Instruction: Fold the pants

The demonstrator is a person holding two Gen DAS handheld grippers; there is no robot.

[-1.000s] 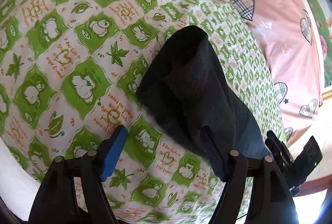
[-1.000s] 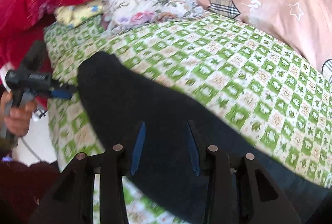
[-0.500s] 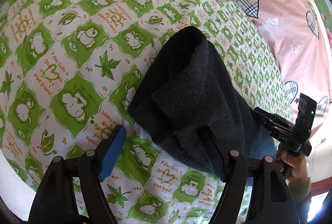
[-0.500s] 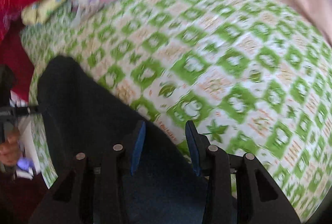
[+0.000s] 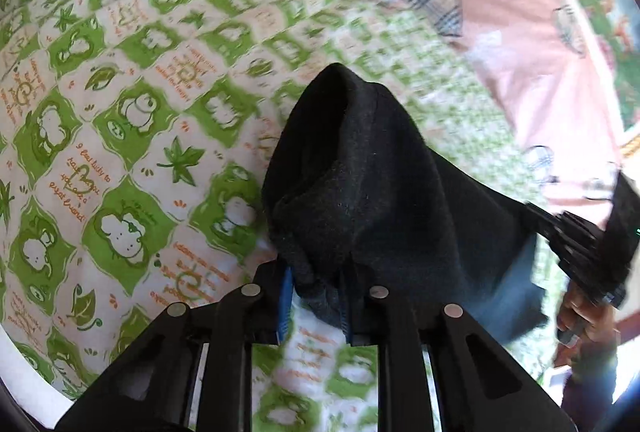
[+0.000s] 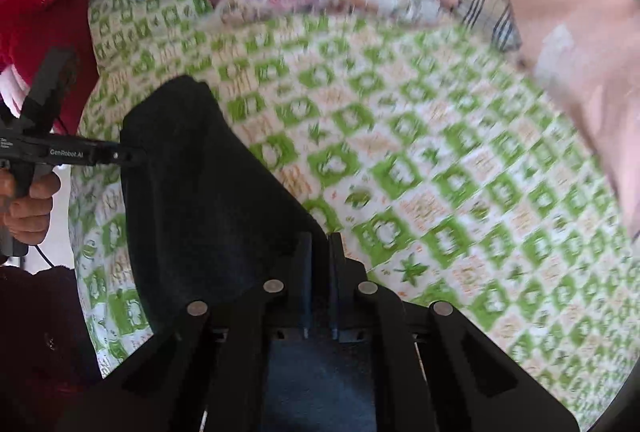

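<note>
Both claws just closed on pants (image 5: 372,191): left claw (image 5: 316,288) pinches near corner, right claw (image 6: 320,252) clamps opposite edge. Ready to lift, fold over bed (image 5: 120,111).

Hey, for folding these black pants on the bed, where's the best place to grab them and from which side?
Grip the pants at the thick near edge, one corner per gripper, coming in low from the bed's near side. That edge bunches into a raised ridge over the green sheet, so fingers can close on it. The left gripper and right gripper are clamped there.
</note>
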